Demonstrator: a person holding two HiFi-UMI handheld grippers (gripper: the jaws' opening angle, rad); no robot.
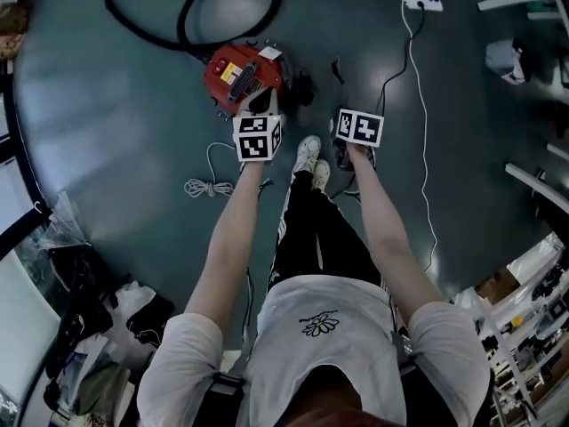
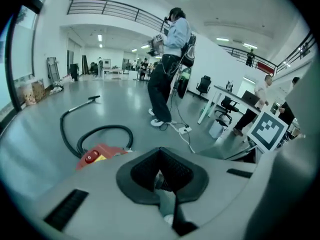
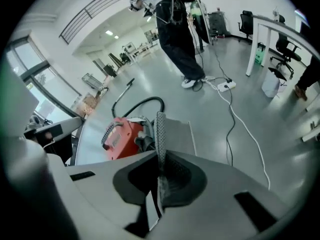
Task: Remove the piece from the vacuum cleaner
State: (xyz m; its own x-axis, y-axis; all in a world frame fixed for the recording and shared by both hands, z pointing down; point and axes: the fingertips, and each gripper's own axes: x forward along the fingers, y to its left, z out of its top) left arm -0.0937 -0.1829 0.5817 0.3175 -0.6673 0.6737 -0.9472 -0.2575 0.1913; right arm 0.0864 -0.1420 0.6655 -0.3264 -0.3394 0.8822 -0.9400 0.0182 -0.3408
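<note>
The red vacuum cleaner [image 1: 240, 74] sits on the grey floor in front of my feet, with its black hose [image 1: 191, 7] looping away behind it. My left gripper [image 1: 255, 109] hangs just above the vacuum's near side, and my right gripper [image 1: 348, 118] is to its right, apart from it. In the left gripper view the vacuum [image 2: 95, 156] shows low at the left, and the left gripper [image 2: 160, 156] has its pads meeting at the tip. The right gripper [image 3: 160, 121] stands shut beside the vacuum [image 3: 122, 136]. A flat grey panel [image 3: 177, 136] shows against its finger; whether it is held is unclear.
A white power strip [image 1: 422, 1] and its cable [image 1: 411, 78] run along the floor at the right. A coiled white cord [image 1: 206, 185] lies left of my shoes. A small black object [image 1: 337, 69] lies right of the vacuum. Another person [image 2: 167, 59] stands beyond. Bags [image 1: 80, 310] crowd the left edge.
</note>
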